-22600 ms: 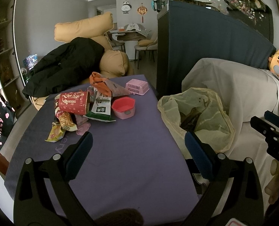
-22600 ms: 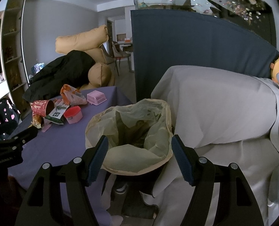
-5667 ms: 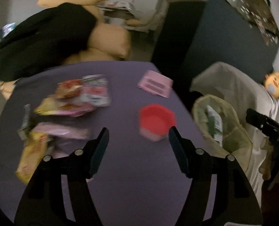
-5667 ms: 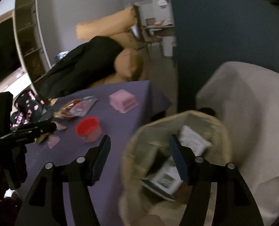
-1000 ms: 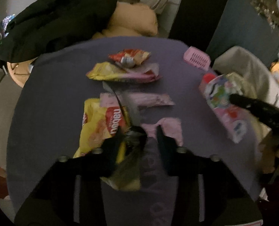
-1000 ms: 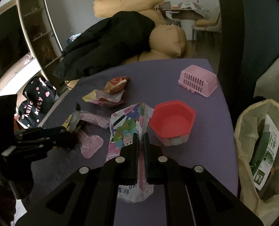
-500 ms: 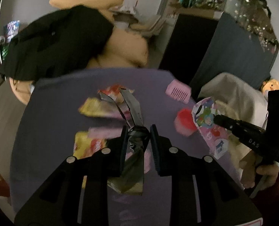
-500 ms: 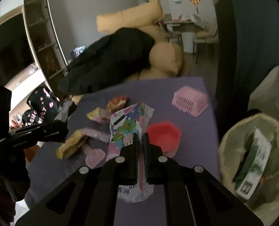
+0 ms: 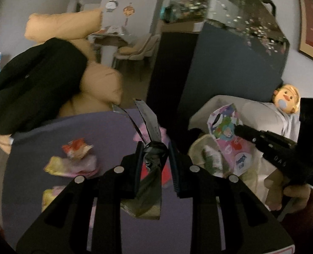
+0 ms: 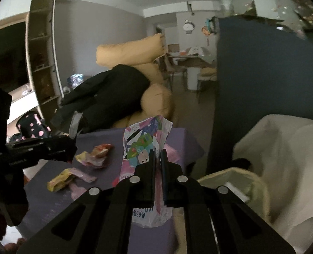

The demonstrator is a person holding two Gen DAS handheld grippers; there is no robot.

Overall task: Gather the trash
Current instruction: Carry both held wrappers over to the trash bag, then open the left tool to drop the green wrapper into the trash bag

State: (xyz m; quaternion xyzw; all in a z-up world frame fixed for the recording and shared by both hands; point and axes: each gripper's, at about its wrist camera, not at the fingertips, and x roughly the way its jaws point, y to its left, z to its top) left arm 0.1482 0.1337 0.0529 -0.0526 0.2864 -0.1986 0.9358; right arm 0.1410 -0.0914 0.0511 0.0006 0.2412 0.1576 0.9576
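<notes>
Trash bag [image 10: 260, 182], open-mouthed, is seen just off the table's [image 9: 105, 127] right edge; a green-and-white packet [image 9: 211, 160] lies inside. A silvery dark wrapper [image 9: 152, 158] is pinched by the left gripper [image 9: 154, 160] above the table. A pink cartoon wrapper [image 10: 144, 146] is clamped by the right gripper [image 10: 158, 165] near the bag. Loose wrappers [image 10: 93, 158] are left toward the table's left edge.

You see matt purple cloth worktop [image 10: 105, 192], glossy crinkled foil wrapper [image 9: 151, 154], glossy printed plastic packet [image 10: 144, 146], thin translucent plastic trash bag [image 10: 253, 182].
</notes>
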